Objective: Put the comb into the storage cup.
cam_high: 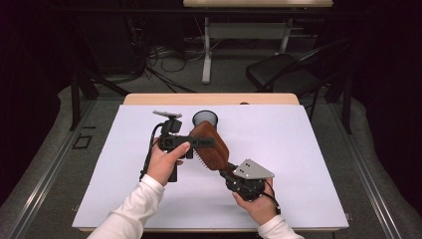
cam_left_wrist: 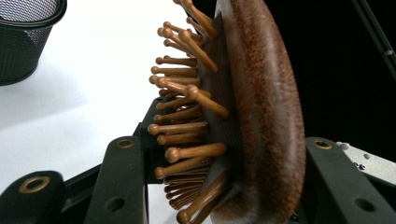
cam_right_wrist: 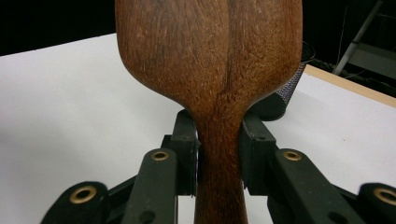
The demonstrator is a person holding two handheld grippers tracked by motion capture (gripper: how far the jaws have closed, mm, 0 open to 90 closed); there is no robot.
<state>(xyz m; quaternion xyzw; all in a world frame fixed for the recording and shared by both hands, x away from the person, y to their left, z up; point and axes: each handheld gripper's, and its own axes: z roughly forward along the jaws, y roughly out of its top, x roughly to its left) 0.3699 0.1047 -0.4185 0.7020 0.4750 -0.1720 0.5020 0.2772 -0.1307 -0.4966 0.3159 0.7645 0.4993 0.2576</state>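
High view: you hold the wooden hairbrush above the white surface, near the mesh cup (not yet in). Left gripper view: left gripper fingers clamp its head. Right gripper view: right gripper fingers squeeze the handle.

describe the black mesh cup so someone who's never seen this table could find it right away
Start from the white table and look to its far edge, near the middle. The black mesh cup stands upright there, just beyond the wooden hairbrush. It is the one round, open-topped, see-through wire container there.
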